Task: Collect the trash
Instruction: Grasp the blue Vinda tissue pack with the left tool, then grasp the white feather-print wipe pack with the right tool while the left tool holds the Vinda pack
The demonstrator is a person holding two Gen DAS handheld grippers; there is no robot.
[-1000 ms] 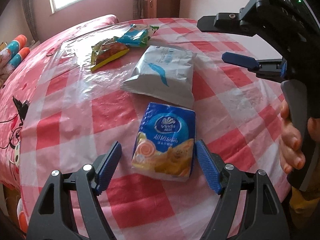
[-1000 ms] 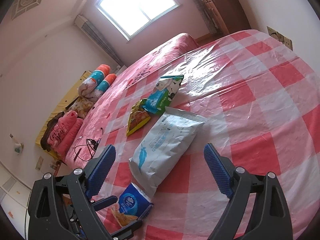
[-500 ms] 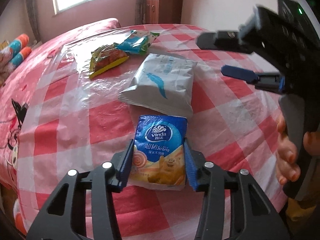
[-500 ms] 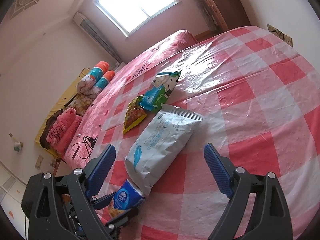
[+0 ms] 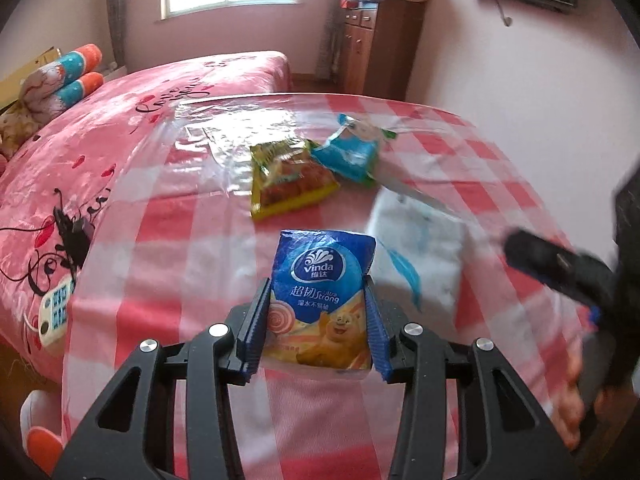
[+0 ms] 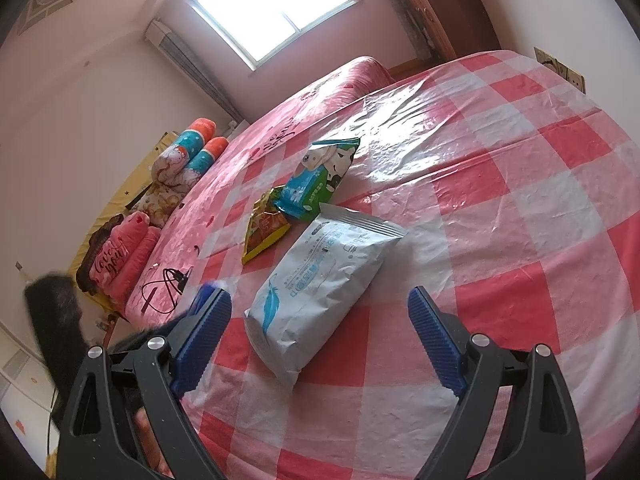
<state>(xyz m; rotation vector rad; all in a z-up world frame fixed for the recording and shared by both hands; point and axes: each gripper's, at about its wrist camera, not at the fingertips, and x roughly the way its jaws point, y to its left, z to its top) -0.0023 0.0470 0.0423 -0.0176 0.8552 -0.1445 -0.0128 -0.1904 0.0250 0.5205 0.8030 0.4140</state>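
My left gripper (image 5: 316,324) is shut on a blue Vinda tissue pack (image 5: 320,292) and holds it lifted above the red-checked table (image 5: 168,280). A white-grey wet-wipe pack (image 5: 424,256) lies behind it, with a yellow snack wrapper (image 5: 288,178) and a teal wrapper (image 5: 350,154) farther back. My right gripper (image 6: 320,340) is open, its fingers either side of the near end of the white-grey pack (image 6: 320,280). The yellow wrapper (image 6: 264,228) and teal wrapper (image 6: 316,188) lie beyond it on the table (image 6: 520,200). The right gripper also shows blurred at the right of the left wrist view (image 5: 560,264).
A pink bed (image 5: 100,128) with rolled blankets (image 6: 188,156) lies to the left of the table. A wooden cabinet (image 5: 380,44) stands by the far wall. A black cable (image 6: 168,284) lies on the bed near the table edge.
My left gripper closed on the Vinda pack and lifted it off the table. The view tilted up toward the room. The right gripper stayed open over the white-grey pack.
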